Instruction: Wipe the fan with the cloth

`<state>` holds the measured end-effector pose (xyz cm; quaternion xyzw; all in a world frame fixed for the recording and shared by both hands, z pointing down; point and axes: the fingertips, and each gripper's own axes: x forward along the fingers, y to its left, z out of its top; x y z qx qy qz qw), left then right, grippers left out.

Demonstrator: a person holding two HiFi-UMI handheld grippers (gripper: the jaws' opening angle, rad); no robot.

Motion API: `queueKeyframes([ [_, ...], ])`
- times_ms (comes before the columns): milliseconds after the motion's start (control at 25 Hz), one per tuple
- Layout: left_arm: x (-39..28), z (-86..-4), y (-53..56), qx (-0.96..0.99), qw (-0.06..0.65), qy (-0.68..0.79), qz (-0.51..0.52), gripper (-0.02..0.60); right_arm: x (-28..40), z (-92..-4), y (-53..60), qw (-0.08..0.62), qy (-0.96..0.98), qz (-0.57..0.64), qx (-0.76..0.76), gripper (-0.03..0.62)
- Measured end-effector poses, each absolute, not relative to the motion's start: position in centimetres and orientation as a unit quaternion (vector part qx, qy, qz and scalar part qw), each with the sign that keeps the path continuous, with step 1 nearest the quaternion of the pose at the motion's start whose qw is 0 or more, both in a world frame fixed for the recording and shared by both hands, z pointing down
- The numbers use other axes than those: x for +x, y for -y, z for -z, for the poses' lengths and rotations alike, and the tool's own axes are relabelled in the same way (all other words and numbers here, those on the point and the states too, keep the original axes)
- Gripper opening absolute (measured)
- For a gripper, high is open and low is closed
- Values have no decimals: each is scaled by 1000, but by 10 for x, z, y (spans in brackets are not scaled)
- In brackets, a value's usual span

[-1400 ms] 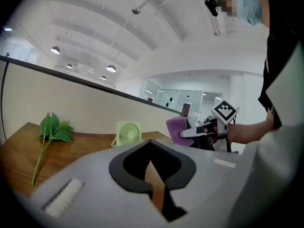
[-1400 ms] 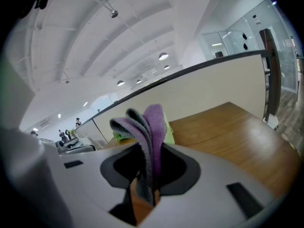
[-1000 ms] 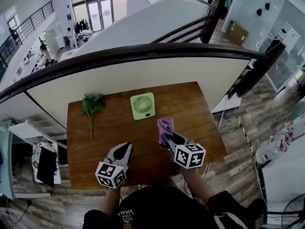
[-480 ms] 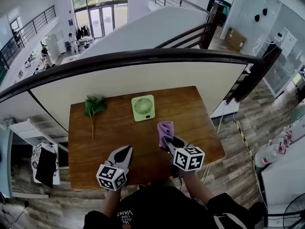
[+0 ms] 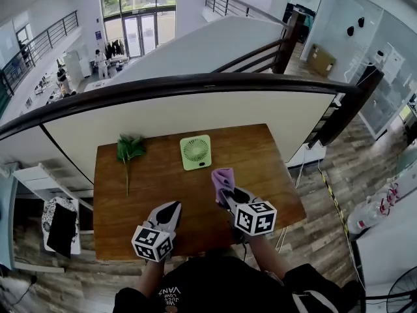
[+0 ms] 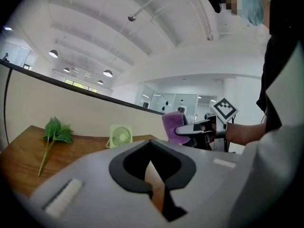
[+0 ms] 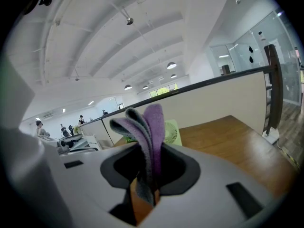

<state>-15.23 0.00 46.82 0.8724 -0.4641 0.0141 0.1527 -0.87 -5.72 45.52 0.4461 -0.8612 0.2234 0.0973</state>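
Pinching the purple cloth [image 5: 222, 177] just right of the picture's middle, the right hand-held gripper [image 5: 227, 194] holds it above the tabletop [image 5: 260, 155]. The left hand-held gripper [image 5: 169, 208], at the lower left, is pressed together and empty. The green fan [image 5: 195, 152] sits higher up.

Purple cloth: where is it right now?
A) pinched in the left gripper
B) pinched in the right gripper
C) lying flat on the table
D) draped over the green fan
B: the purple cloth sticks up from between the shut jaws of the right gripper, not touching the fan.
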Motion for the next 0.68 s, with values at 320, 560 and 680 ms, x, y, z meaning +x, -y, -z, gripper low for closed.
queueKeyframes([
  [320, -151, -469, 5, 872, 151, 465, -15, 11, -14, -458, 60, 100, 866, -222, 437, 107],
  [560, -146, -470, 14, 872, 154, 464, -17, 11, -11, -460, 66, 102, 866, -226, 435, 107],
  [680, -143, -470, 19, 873, 153, 463, -17, 11, -9, -460, 70, 102, 866, -226, 434, 107],
])
